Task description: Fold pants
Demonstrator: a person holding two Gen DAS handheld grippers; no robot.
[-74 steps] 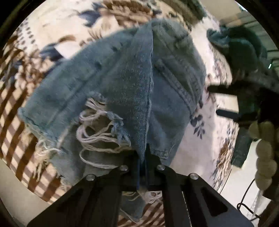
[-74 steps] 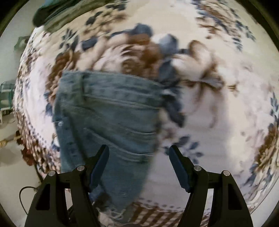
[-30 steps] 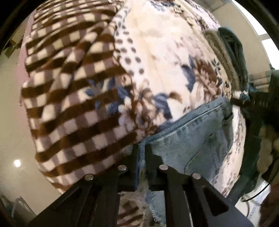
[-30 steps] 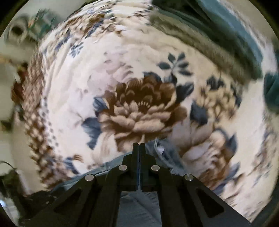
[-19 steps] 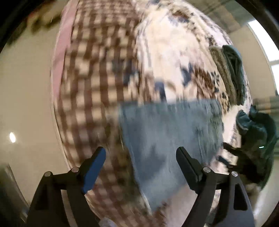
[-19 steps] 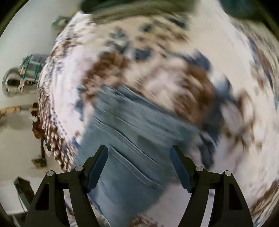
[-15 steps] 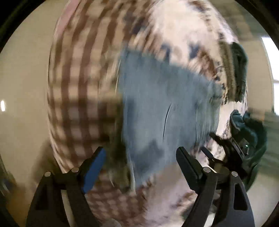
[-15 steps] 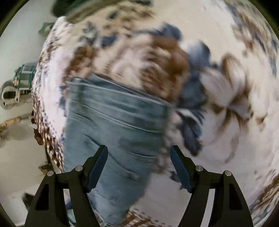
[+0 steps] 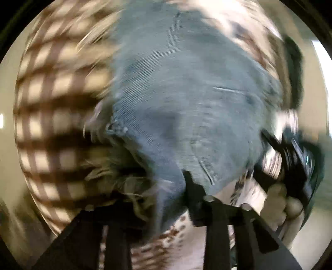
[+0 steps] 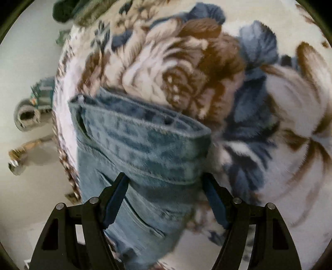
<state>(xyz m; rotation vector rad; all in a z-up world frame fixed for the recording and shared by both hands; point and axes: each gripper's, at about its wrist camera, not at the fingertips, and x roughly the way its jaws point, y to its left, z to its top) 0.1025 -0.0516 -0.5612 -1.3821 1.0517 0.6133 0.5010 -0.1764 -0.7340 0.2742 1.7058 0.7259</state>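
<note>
Folded blue denim pants (image 9: 186,108) lie on a floral and checked blanket (image 9: 54,99). The left wrist view is blurred. My left gripper (image 9: 164,187) sits low over the frayed hem end with denim between its fingers; the left finger is hidden in blur. In the right wrist view the waistband (image 10: 145,137) and a back pocket face me. My right gripper (image 10: 166,199) is open just above the pants near the waistband, one finger (image 10: 116,197) over the denim and the other (image 10: 215,201) at its right edge.
The blanket's brown flower pattern (image 10: 186,72) spreads beyond the waistband. Dark green clothes (image 10: 66,8) lie at the far edge. The bed edge and pale floor (image 10: 25,187) are at the left, with small objects on the floor. The other hand and gripper (image 9: 290,166) show at right.
Both grippers let go of the pants about a second ago and opened. Since then both have moved down closer to the denim; the left view is rotating and blurred.
</note>
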